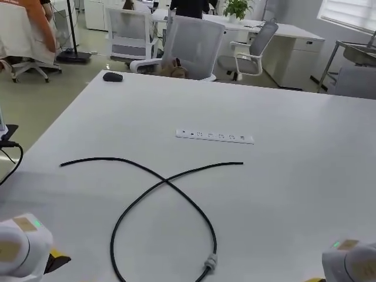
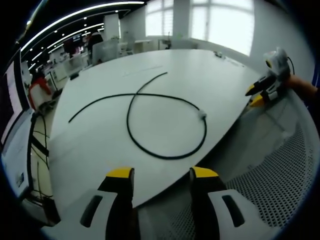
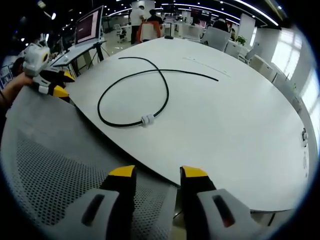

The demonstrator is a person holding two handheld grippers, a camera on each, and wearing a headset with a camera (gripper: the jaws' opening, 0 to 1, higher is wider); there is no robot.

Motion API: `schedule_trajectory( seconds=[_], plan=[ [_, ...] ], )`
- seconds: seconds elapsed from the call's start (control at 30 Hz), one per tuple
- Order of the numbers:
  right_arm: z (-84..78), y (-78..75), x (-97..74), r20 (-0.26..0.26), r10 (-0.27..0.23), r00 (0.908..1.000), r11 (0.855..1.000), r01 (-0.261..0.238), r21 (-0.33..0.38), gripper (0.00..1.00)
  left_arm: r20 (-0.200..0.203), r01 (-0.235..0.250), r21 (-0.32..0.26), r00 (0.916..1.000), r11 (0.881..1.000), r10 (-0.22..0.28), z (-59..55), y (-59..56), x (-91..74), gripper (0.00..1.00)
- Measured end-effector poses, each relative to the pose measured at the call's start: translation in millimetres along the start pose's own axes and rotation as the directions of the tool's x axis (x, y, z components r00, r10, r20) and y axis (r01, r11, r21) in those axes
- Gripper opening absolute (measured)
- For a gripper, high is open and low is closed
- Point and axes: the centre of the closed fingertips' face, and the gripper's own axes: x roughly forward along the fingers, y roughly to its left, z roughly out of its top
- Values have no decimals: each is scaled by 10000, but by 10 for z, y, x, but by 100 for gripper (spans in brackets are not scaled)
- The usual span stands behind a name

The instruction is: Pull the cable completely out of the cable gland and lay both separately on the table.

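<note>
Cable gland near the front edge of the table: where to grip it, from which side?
Grip the cable gland by its light body, jaws across its width, coming down from above. It lies flat on the table with the black cable running out of both ends, so its sides look free, while an end-on approach would likely pinch cable.
</note>
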Motion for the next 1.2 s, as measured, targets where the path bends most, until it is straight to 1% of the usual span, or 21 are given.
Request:
schedule_trajectory(
  seconds=[0.07,0.1,0.13,0.17,0.2,0.23,0.33,0.4,0.43,0.5,0.57,0.6,0.7,0.77,0.87,0.93,0.97,1.03,1.1,1.13,1.2],
  plan=[
    [3,-2,1,1,5,10000,10000,-5,-2,36,101,-22,336,9999,9994,18,36,0,-11,42],
    [5,-4,2,1,0,10000,10000,0,12,36,236,-8,802,9997,9968,-11,70,12,-18,39],
    [6,-5,2,-1,-5,10000,10000,5,21,36,239,63,1033,9997,9946,-88,89,-6,-30,39],
    [8,-4,4,0,1,10000,10000,-1,21,36,126,70,1010,9999,9949,-84,109,-37,-56,39],
    [7,-4,4,-6,0,10000,10000,0,21,36,134,52,1062,9999,9943,-67,141,-37,-58,40],
    [7,-6,5,-8,-1,10000,10000,1,28,36,251,49,1393,9997,9902,-85,208,-40,-60,41],
    [9,-7,7,-9,6,10000,10000,-6,40,36,48,192,1940,9998,9808,-205,315,-71,-47,42],
    [12,-7,8,-1,7,10000,10000,-7,46,36,-15,261,2528,9996,9672,-266,407,-114,-16,42],
    [12,-7,8,0,4,10000,10000,-4,57,36,-9,270,2567,9996,9661,-277,424,-125,-5,42],
    [14,-12,8,11,-2,10000,10000,2,87,36,9,443,2726,9989,9611,-463,502,-200,58,42],
    [18,-19,12,17,-10,10000,10000,9,94,36,136,900,2581,9952,9619,-967,572,-324,138,41],
    [19,-21,13,16,-21,10000,10000,21,96,36,59,1119,2455,9931,9629,-1169,588,-384,187,41],
    [20,-27,12,36,-43,10000,9999,43,109,36,-16,1368,2641,9900,9548,-1414,653,-495,293,39],
    [22,-36,12,64,-70,10000,9999,69,159,36,-143,1571,2824,9871,9463,-1596,697,-578,385,37],
    [22,-42,14,77,-91,9999,9997,89,214,36,-492,1816,3056,9833,9347,-1750,754,-668,530,37],
    [24,-45,13,105,-105,9999,9996,102,258,36,-745,1936,3043,9810,9327,-1793,794,-723,630,39],
    [25,-47,13,105,-116,9999,9996,114,248,35,-831,2017,3118,9793,9285,-1848,827,-765,687,38],
    [25,-46,14,92,-119,9999,9997,117,201,35,-973,2297,3273,9730,9166,-2091,879,-859,780,36],
    [26,-47,15,91,-118,9999,9998,116,185,34,-1037,2557,3293,9666,9089,-2344,914,-946,861,33],
    [28,-48,17,95,-115,9999,9998,113,180,34,-1137,2817,3250,9593,9028,-2584,926,-1018,923,33],
    [27,-51,18,91,-118,9999,9997,116,192,34,-1229,3071,3080,9514,9004,-2824,945,-1107,1032,33]
  ],
)
